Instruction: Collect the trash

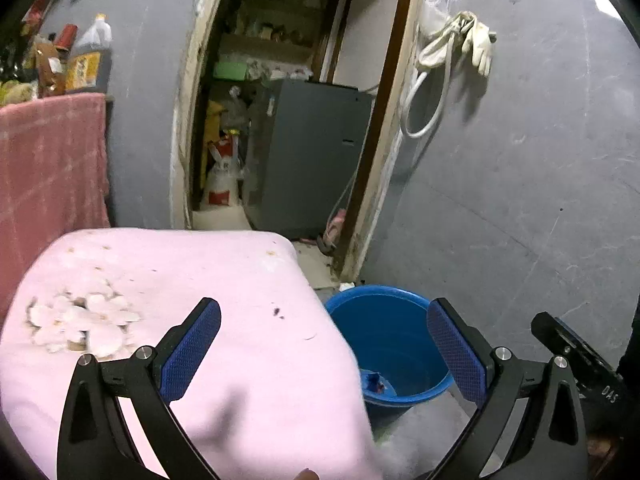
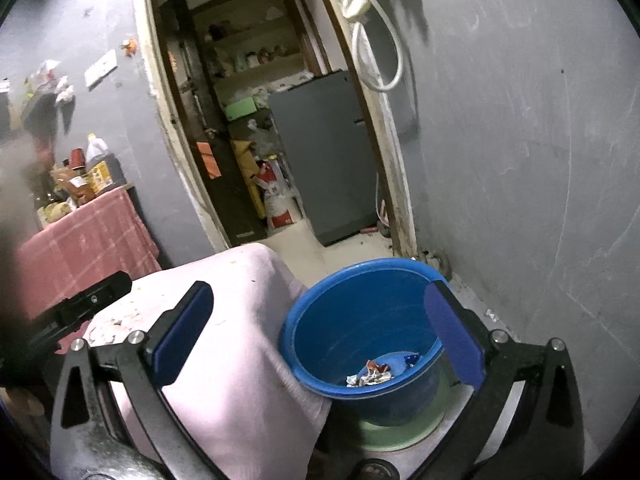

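While both jaws are standing wide and empty, I am hovering my left gripper (image 1: 324, 344) and right gripper (image 2: 320, 336) by the blue bucket (image 2: 320, 304).
Crumpled wrappers (image 2: 370, 374) are lying at the bucket's bottom; the pink-covered tabletop (image 1: 208, 280) is touching its left rim.

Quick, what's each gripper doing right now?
Left gripper: open, holding nothing.
Right gripper: open, holding nothing, above the round blue plastic bucket.

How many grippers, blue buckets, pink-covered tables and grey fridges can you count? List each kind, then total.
Grippers: 2, left gripper and right gripper, both open
Blue bucket: 1
Pink-covered table: 1
Grey fridge: 1
Total: 5
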`<state>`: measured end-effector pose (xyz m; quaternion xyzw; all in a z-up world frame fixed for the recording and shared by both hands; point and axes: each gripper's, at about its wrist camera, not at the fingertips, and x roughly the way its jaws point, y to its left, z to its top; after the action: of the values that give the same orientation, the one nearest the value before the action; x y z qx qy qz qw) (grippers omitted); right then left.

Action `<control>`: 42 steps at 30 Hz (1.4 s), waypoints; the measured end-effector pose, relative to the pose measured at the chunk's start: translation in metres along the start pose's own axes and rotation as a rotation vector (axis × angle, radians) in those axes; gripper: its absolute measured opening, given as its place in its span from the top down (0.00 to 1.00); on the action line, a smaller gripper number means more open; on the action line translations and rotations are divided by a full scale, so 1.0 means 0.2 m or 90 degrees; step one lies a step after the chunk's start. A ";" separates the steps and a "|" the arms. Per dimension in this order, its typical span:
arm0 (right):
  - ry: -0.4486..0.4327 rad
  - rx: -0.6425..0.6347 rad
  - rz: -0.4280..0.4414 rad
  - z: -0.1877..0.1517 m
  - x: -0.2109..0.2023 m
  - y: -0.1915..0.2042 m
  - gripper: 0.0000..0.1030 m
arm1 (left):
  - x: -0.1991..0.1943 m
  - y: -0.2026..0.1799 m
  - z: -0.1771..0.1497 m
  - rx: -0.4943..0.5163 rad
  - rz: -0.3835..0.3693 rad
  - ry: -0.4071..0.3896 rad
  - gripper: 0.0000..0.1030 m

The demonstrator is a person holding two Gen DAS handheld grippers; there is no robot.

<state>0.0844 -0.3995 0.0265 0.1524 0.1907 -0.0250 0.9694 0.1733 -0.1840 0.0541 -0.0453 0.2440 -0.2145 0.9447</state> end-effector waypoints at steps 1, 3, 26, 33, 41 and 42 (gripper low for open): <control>-0.005 -0.004 0.002 -0.01 -0.02 0.01 0.00 | -0.03 0.01 -0.01 0.004 0.004 -0.008 0.02; -0.017 -0.013 0.006 -0.03 -0.08 0.05 0.00 | -0.10 0.00 -0.04 0.013 0.011 -0.027 0.02; -0.071 -0.067 -0.004 -0.36 -0.37 0.26 0.00 | -0.50 0.14 -0.42 0.019 0.084 -0.108 0.02; -0.066 -0.061 -0.024 -0.44 -0.37 0.25 0.00 | -0.54 0.16 -0.50 0.021 0.118 -0.131 0.02; -0.078 -0.071 -0.030 -0.47 -0.39 0.27 0.00 | -0.57 0.18 -0.56 0.024 0.131 -0.143 0.02; -0.079 -0.071 -0.030 -0.48 -0.39 0.27 0.00 | -0.57 0.18 -0.57 0.025 0.131 -0.144 0.02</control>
<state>-0.0169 -0.3191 -0.0119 0.0917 0.1350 -0.0467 0.9855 0.0430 -0.1005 -0.0019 -0.0253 0.1348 -0.1145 0.9839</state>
